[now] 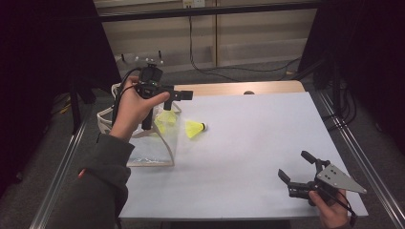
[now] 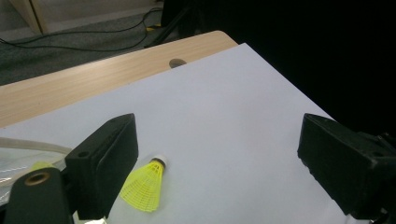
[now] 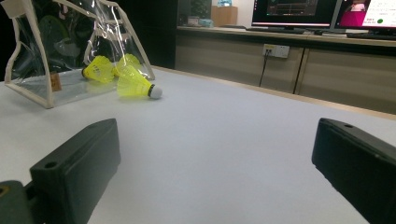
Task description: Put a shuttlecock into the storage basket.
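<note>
A yellow shuttlecock [image 1: 195, 128] lies on its side on the white table cover [image 1: 248, 152], just right of a clear bag with cream trim [image 1: 152, 151]. Another yellow shuttlecock [image 1: 166, 119] sits inside the bag. My left gripper [image 1: 167, 110] is held above the bag's mouth, open and empty. In the left gripper view the loose shuttlecock [image 2: 144, 184] lies beside the left jaw. My right gripper [image 1: 296, 166] rests open near the front right corner, far from the bag. The right gripper view shows the loose shuttlecock [image 3: 133, 85] in front of the bag [image 3: 37, 88], with shuttlecocks [image 3: 100, 70] inside it.
A wooden strip [image 1: 239, 88] with a small hole runs along the table's back edge. Metal rails [image 1: 353, 143] flank both sides. Cables [image 1: 229, 71] lie on the floor behind. Monitors [image 3: 327, 14] stand on a far counter.
</note>
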The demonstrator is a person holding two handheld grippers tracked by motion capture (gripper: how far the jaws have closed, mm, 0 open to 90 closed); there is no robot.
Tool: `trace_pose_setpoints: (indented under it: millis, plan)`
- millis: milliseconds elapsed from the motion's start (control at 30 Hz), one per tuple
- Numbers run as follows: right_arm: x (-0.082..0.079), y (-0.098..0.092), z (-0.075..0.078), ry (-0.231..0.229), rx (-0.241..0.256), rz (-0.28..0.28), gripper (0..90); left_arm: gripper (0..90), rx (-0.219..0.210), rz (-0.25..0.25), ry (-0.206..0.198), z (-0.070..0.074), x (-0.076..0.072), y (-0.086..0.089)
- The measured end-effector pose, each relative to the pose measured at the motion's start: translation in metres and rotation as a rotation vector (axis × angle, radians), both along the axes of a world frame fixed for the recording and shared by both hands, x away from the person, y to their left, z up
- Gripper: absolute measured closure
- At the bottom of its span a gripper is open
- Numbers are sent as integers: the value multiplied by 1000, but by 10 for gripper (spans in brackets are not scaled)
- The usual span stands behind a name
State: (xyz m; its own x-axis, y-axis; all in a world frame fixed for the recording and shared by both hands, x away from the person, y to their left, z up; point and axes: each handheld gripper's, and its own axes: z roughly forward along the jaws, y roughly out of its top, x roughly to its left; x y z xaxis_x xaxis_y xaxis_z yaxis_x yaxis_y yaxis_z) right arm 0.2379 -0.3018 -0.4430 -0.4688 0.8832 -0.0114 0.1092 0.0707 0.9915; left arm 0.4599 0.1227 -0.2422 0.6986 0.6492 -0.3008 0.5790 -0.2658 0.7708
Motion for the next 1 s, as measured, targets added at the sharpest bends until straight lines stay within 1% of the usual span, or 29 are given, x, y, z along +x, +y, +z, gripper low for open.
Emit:
trace_pose_setpoints:
  millis: [233, 300, 633, 833, 867, 967, 1000]
  plan:
    - [0, 0, 0, 0, 2, 2, 11, 109, 11, -7, 4, -5, 0, -9]
    - [0, 0, 0, -2, -2, 1, 11, 108, 5, -5, 8, -7, -1, -12]
    - [0, 0, 0, 0, -2, 4, 11, 97, 18, -24, 18, -18, -1, -23]
    - [1, 0, 0, -1, -5, 8, 11, 85, 26, -27, 20, -23, -1, -30]
    - [1, 1, 0, 0, -2, 7, 11, 83, 21, -28, 23, -24, -1, -31]
    - [1, 0, 0, 0, -3, 8, 11, 74, 27, -24, 19, -27, -1, -34]
    - [1, 0, 0, 1, -2, 8, 11, 73, 24, -25, 24, -28, -1, -35]
